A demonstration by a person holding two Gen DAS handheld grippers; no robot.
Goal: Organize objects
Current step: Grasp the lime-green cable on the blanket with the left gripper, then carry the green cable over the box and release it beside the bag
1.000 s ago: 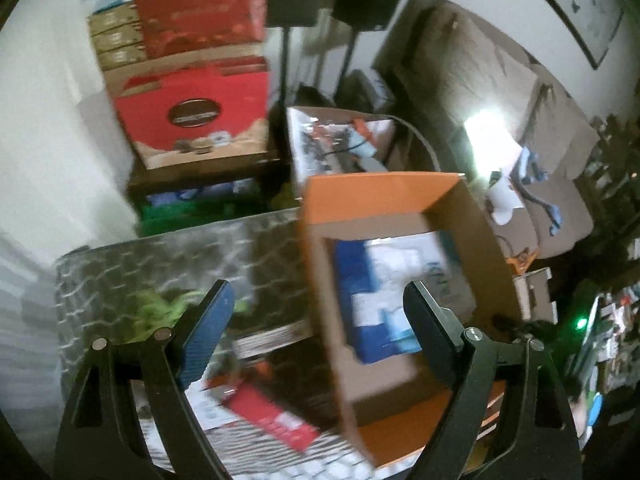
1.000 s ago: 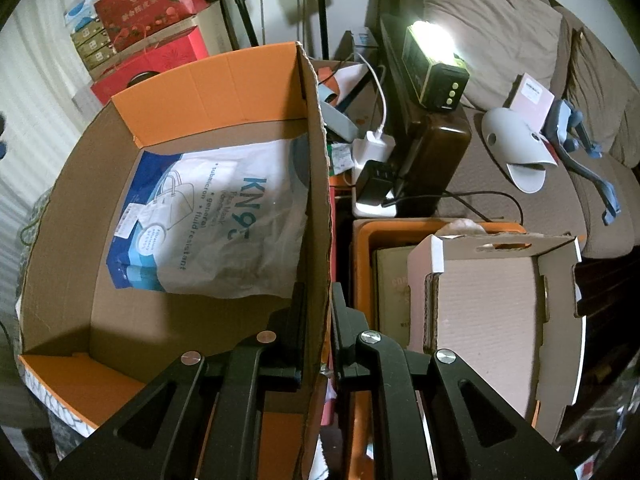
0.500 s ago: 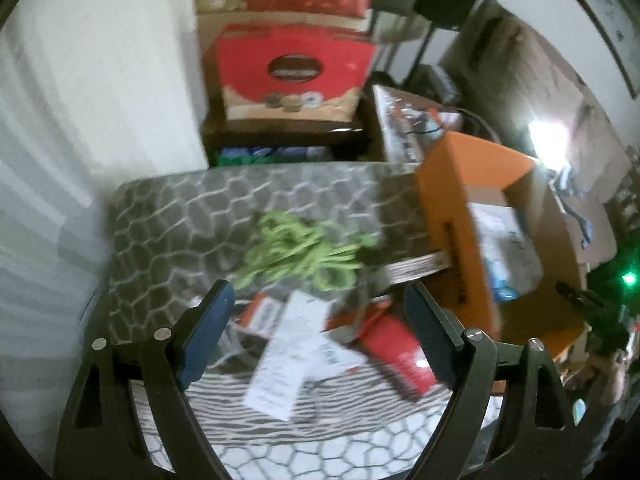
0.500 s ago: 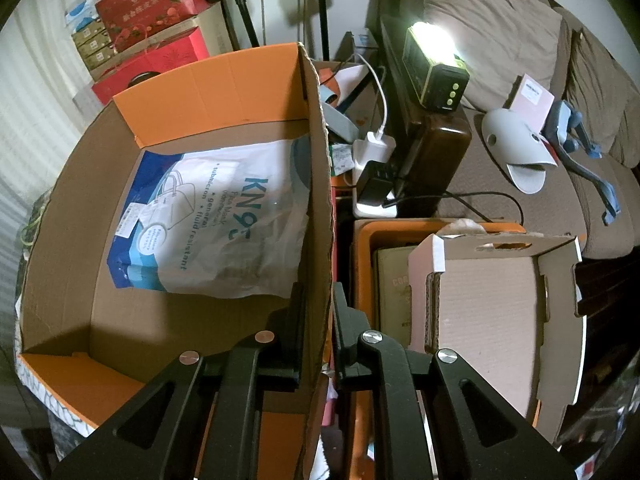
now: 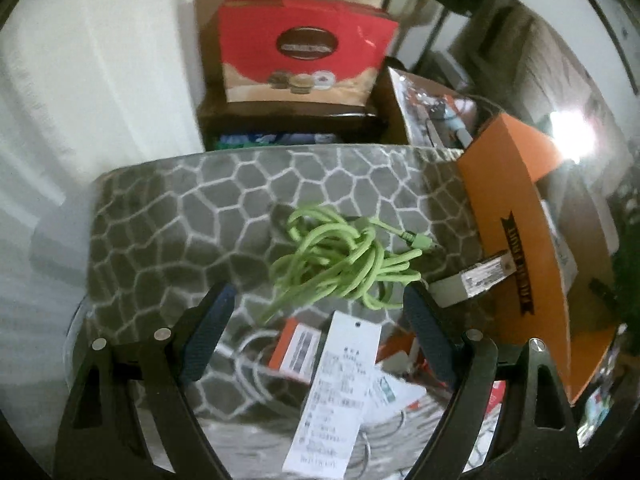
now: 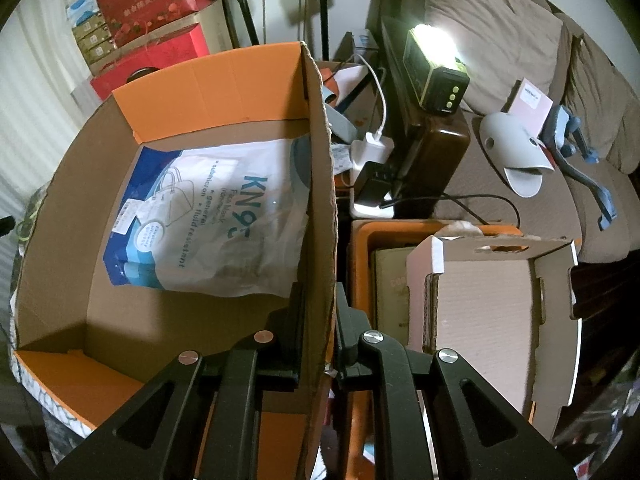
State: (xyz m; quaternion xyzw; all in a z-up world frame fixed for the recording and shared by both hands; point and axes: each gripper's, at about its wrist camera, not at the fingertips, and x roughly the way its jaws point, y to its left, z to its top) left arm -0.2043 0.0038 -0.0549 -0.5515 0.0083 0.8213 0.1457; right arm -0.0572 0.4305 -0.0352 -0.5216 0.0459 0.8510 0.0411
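Observation:
My right gripper (image 6: 318,312) is shut on the right wall of an orange cardboard box (image 6: 320,184). A white and blue KN95 mask bag (image 6: 224,216) lies inside the box. My left gripper (image 5: 316,320) is open and empty, hovering over a grey honeycomb-patterned mat (image 5: 180,216). A tangled green cable (image 5: 344,260) lies on the mat just beyond its fingertips. A white paper tag (image 5: 336,392), an orange packet (image 5: 296,348) and a white cord (image 5: 248,364) lie between and below the fingers. The orange box also shows in the left wrist view (image 5: 520,208), at the right of the mat.
Red gift boxes (image 5: 304,48) are stacked on a dark stand behind the mat. Right of the held box are a second orange box with a cardboard insert (image 6: 488,312), a charger block (image 6: 372,148), a lit lamp (image 6: 436,68) and a brown sofa (image 6: 500,40).
My left gripper has swung left, away from the orange box, and now faces the green cable and papers on the mat. My right gripper keeps its hold on the box wall.

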